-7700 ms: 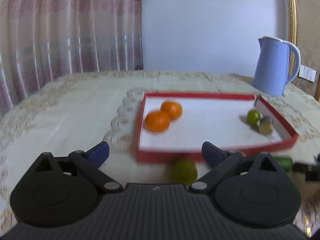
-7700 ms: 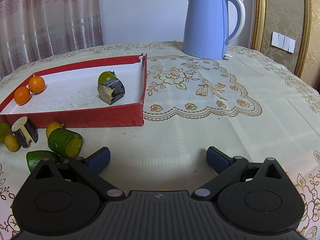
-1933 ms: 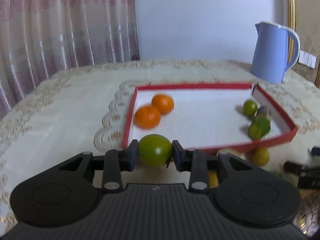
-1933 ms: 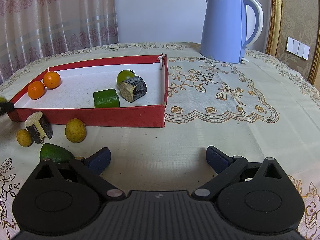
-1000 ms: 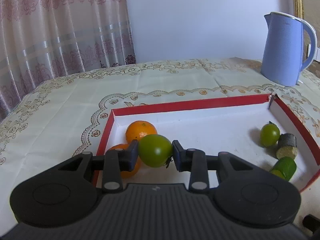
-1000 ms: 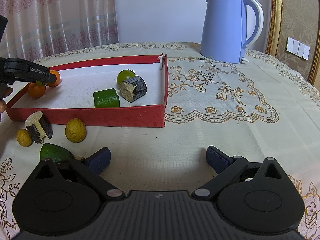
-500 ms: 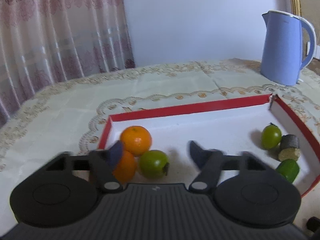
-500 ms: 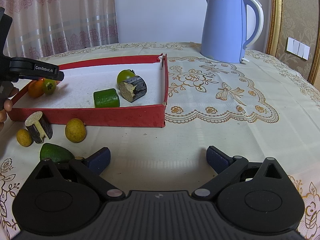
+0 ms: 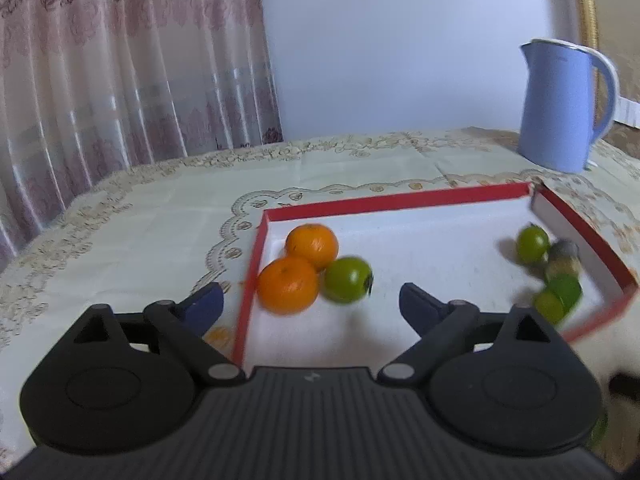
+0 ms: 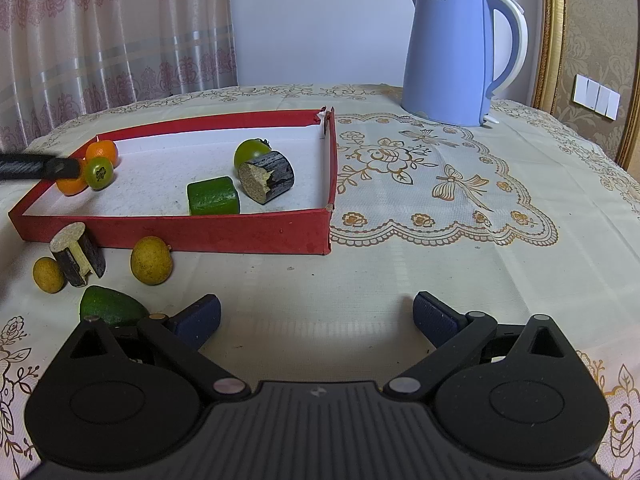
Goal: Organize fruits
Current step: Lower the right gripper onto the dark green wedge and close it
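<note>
A red tray (image 9: 396,199) with a white floor holds two oranges (image 9: 288,285) and a green tomato (image 9: 347,279) lying beside them at its left end. My left gripper (image 9: 310,306) is open and empty, just behind the tomato. A second green tomato (image 10: 250,152), a dark log piece (image 10: 267,176) and a green cucumber piece (image 10: 213,196) lie at the tray's right end (image 10: 326,160). My right gripper (image 10: 316,318) is open and empty over the tablecloth in front of the tray.
Outside the tray's front wall lie two yellow fruits (image 10: 151,260), a dark log piece (image 10: 78,254) and a green avocado (image 10: 110,306). A blue kettle (image 10: 456,56) stands at the back right. A curtain hangs behind the table.
My left gripper carried the green tomato over the tray, opened and let it go beside the oranges, then drew back. The right gripper has not moved.
</note>
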Demonstrator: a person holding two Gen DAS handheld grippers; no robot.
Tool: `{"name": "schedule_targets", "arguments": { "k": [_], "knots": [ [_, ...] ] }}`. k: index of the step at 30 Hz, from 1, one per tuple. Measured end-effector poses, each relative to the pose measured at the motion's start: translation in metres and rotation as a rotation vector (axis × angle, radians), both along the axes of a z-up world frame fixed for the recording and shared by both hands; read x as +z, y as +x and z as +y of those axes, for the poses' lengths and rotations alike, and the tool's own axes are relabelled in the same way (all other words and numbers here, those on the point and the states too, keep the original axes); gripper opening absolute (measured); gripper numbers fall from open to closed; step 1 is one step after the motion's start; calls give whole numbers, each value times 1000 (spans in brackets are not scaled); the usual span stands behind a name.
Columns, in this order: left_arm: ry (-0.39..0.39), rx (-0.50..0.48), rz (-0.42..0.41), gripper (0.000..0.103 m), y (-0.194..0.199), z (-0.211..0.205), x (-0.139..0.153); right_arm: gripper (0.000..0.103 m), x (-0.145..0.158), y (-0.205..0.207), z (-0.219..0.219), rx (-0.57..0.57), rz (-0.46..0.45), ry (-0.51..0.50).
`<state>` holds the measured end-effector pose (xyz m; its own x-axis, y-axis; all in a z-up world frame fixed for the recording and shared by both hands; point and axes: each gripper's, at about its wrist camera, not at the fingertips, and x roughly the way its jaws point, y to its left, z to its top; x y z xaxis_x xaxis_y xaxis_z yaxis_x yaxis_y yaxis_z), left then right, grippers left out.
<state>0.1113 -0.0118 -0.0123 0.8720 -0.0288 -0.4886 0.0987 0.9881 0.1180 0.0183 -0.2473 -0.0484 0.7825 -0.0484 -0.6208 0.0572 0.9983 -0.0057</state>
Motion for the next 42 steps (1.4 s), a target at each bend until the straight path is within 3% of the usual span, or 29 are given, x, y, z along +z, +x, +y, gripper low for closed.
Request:
{"name": "schedule_targets", "arguments": {
  "k": [8, 16, 22, 25, 30, 40, 42],
  "knots": [
    [-29, -57, 15, 97, -50, 7, -13, 103, 0, 0, 0, 0, 0, 0],
    [-49, -57, 7, 100, -67, 13, -25, 103, 0, 0, 0, 0, 0, 1],
    [-90, -28, 38, 100, -65, 30, -29, 103, 4, -15, 3, 58, -38, 59],
    [-148, -38, 66, 103, -61, 38, -31, 103, 14, -31, 14, 120, -84, 106],
    [-186, -25, 74, 103, -60, 45, -32, 103, 28, -38, 46, 178, -143, 20],
    [-166, 5, 80, 103, -59, 44, -32, 102, 17, -19, 65, 208, -75, 19],
    [-157, 13, 83, 103, -59, 44, -32, 98, 16, -16, 70, 224, -69, 12]
  ]
}}
